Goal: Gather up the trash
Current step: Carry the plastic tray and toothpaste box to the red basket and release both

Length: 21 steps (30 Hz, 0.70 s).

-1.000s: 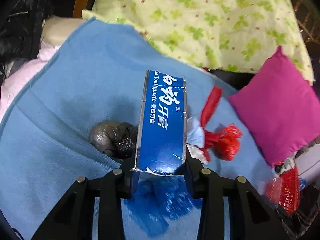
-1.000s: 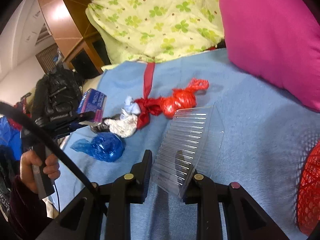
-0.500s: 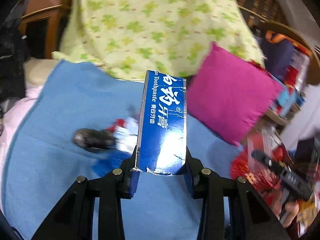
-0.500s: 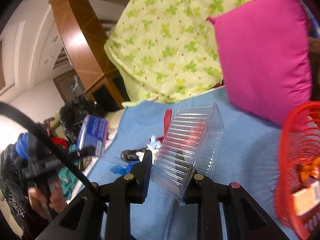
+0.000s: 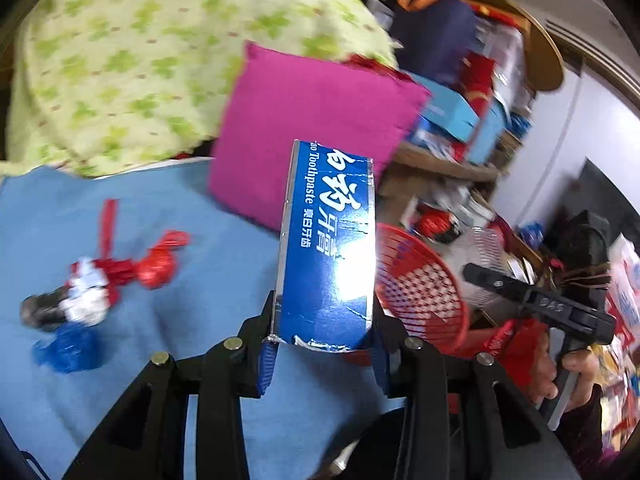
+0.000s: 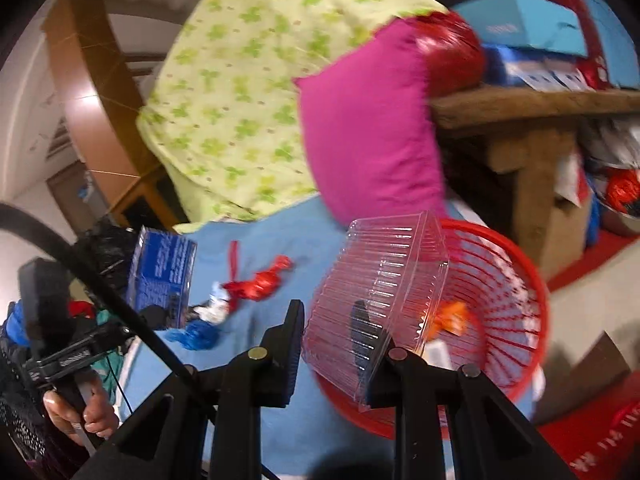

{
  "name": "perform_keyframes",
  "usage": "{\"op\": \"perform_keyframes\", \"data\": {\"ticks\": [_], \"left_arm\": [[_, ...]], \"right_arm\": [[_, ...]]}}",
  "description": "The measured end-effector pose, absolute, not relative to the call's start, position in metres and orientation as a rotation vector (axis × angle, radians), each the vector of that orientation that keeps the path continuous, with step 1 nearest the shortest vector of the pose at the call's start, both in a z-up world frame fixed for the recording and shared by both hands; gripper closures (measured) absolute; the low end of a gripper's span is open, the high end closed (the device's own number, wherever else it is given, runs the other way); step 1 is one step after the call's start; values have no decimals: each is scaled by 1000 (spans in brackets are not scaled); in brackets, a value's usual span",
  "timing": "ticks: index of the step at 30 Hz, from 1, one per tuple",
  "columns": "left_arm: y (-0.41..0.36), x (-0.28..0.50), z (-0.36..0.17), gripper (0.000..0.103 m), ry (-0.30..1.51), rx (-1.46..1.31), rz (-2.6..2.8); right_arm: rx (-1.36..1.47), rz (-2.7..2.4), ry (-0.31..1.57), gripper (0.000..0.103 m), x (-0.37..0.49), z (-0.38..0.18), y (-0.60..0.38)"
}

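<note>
We take the red basket [image 6: 508, 280] as our landmark: the clear plastic tray [image 6: 380, 292], clamped in the right gripper [image 6: 340, 344], hangs just above its near rim, while the toothpaste box [image 5: 328, 248], pinched upright by the left gripper [image 5: 320, 356], sits beside it, both seemingly poised to be dropped in. The right wrist view alone shows scraps already inside the basket; the left view alone shows the box's lettering. Knotted bags [image 5: 120, 272] lie well apart from the basket on the blue blanket [image 5: 200, 260].

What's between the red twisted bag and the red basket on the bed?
Only bare blue blanket lies between the red twisted bag and the red basket, as the right wrist view shows.
</note>
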<state>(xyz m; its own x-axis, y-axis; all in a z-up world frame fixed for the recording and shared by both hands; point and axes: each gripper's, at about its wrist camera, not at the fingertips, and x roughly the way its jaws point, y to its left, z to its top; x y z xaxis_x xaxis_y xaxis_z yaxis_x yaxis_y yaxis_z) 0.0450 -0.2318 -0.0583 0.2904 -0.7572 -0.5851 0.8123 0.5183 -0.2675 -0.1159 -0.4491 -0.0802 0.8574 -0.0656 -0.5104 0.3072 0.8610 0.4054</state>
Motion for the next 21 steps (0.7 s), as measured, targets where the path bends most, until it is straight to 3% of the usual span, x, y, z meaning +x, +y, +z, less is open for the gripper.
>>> {"op": "perform_keyframes", "data": {"ticks": [6, 9, 11, 15, 18, 19, 20, 21], "left_arm": [[-302, 27, -71, 61, 778, 171, -1115], [-332, 24, -80, 58, 791, 217, -1124], [-346, 22, -88, 50, 798, 238, -1117], [-351, 27, -95, 48, 817, 241, -1105], [-337, 35, -97, 48, 827, 224, -1086], [-328, 38, -97, 47, 821, 224, -1071], [-317, 41, -97, 47, 810, 226, -1048], [-308, 43, -97, 46, 803, 225, -1028]], "right_arm": [[581, -242, 510, 77, -133, -105, -482], [620, -260, 515, 77, -136, -117, -496], [636, -272, 531, 76, -139, -124, -504], [672, -279, 542, 73, -140, -131, -513], [682, -277, 527, 61, -143, -130, -514], [679, -279, 516, 47, -144, -127, -513], [676, -281, 499, 41, -144, -124, -511], [670, -278, 469, 41, -144, -118, -508]]}}
